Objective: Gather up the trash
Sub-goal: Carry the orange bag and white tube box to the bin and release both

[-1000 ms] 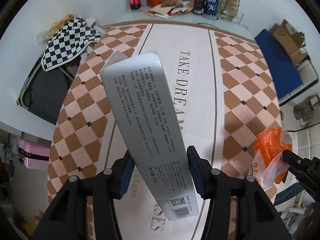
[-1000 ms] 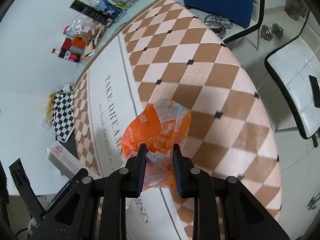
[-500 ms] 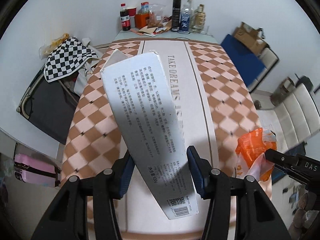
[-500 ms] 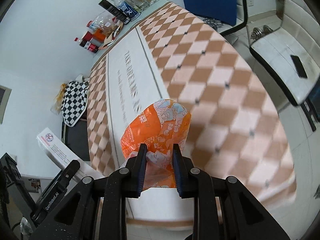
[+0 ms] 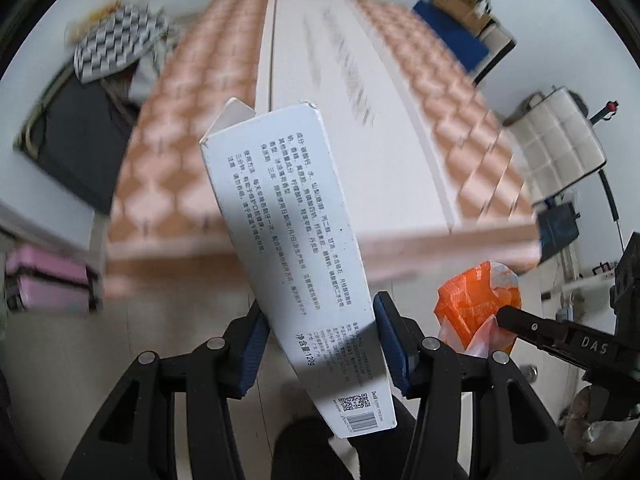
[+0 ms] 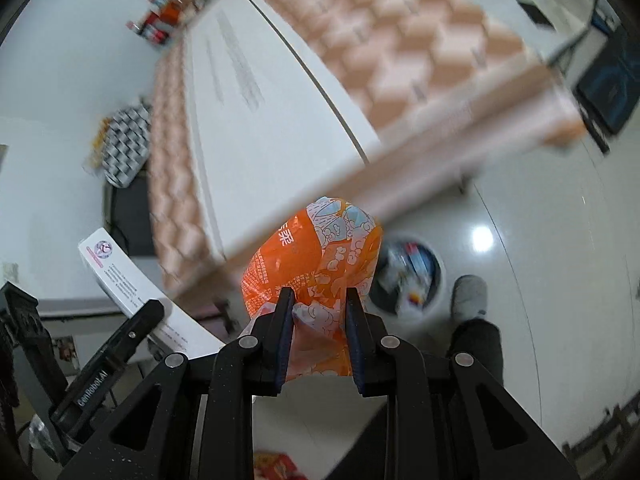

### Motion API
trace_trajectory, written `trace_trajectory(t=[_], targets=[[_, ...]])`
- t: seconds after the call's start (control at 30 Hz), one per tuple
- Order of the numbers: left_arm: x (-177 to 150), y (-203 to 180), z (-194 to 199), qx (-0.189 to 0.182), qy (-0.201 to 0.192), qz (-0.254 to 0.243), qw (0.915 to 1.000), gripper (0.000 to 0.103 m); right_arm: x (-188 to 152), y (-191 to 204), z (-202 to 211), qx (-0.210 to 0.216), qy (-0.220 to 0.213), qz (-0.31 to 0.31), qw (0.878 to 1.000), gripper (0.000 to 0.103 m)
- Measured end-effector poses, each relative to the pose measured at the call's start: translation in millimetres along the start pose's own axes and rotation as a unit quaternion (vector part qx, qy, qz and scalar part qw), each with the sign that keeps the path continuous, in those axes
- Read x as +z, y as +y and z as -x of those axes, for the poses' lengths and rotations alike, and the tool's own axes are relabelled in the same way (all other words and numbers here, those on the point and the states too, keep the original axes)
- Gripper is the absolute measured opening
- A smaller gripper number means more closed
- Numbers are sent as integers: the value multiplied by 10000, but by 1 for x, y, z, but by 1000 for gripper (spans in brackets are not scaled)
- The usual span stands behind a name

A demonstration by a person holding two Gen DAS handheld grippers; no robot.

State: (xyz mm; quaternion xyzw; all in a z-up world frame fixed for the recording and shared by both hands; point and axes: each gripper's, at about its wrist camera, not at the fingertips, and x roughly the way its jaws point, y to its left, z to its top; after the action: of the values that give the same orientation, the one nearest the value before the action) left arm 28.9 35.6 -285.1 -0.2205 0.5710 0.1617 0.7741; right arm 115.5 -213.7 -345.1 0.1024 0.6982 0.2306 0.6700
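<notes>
My left gripper [image 5: 318, 320] is shut on a long white carton [image 5: 296, 248] printed with small text and a barcode, held up off the table. My right gripper [image 6: 316, 304] is shut on a crumpled orange wrapper [image 6: 316, 256]. The wrapper also shows at the right of the left wrist view [image 5: 476, 304], and the carton at the left of the right wrist view [image 6: 124, 280]. Both grippers are past the near edge of the checkered table [image 5: 188, 184], over the floor. A round bin [image 6: 412, 276] holding trash stands on the floor just right of the wrapper.
A person's grey slipper [image 6: 470, 296] and dark trouser leg stand by the bin. A checkered cloth [image 5: 116, 44] lies on a black chair at left. A white padded chair [image 5: 556, 148] stands at right, a pink case [image 5: 48, 280] at lower left. Bottles line the table's far end.
Both grippers have pulled back from over the table to beyond its near edge and tilted down; the bin and floor have come into view. Both keep their hold.
</notes>
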Motion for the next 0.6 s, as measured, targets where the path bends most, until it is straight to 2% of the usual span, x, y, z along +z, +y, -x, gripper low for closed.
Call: trace_trajectory(t=[0.17, 0.27, 0.47, 0.53, 0.6], targets=[[-42, 9, -76, 1, 767, 225, 9968, 48, -31, -50, -63, -367, 477, -172, 9980, 26], [-58, 6, -146, -11, 1155, 267, 9929, 48, -38, -86, -114, -595, 596, -215, 9962, 26], [-72, 0, -285, -107, 1676, 256, 9855, 48, -32, -161, -225, -726, 729, -564, 9931, 26], [-74, 0, -340, -231, 1897, 277, 9812, 48, -25, -174, -257, -758, 784, -619, 9921, 26], [-76, 0, -375, -215, 2022, 300, 9786, 48, -21, -194, -298, -733, 863, -664, 9913, 26]])
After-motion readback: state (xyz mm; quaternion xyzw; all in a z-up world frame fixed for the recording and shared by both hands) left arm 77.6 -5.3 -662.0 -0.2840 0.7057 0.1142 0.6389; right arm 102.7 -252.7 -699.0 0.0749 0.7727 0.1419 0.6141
